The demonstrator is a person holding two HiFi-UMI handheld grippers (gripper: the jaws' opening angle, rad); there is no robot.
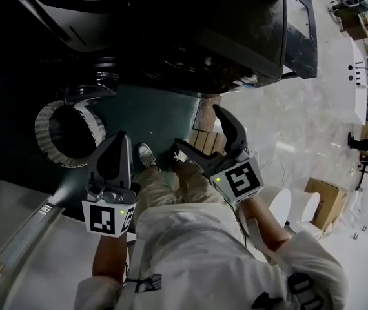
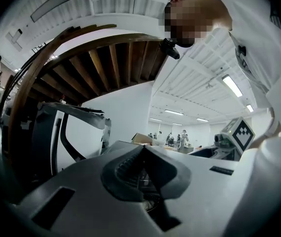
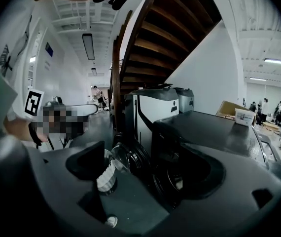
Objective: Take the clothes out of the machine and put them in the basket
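In the head view a dark washing machine [image 1: 235,37] fills the top of the picture. A round white ribbed basket [image 1: 68,131] stands on the dark floor to its left, and its inside looks dark. No clothes show in any view. My left gripper [image 1: 121,141] is held close to my body, right of the basket, jaws shut on nothing [image 2: 143,149]. My right gripper [image 1: 198,125] is held in front of my knees with its jaws apart and empty [image 3: 128,142]. Between its jaws, far off, I see the machine's round door [image 3: 130,157] and the basket [image 3: 105,176].
A wooden staircase [image 3: 155,28] rises behind the machines. My shoe [image 1: 146,155] and legs are just below the grippers. A cardboard box [image 1: 326,199] and a white chair [image 1: 281,205] stand on the pale floor at the right. A white-fronted machine [image 3: 153,105] stands beside the dark one.
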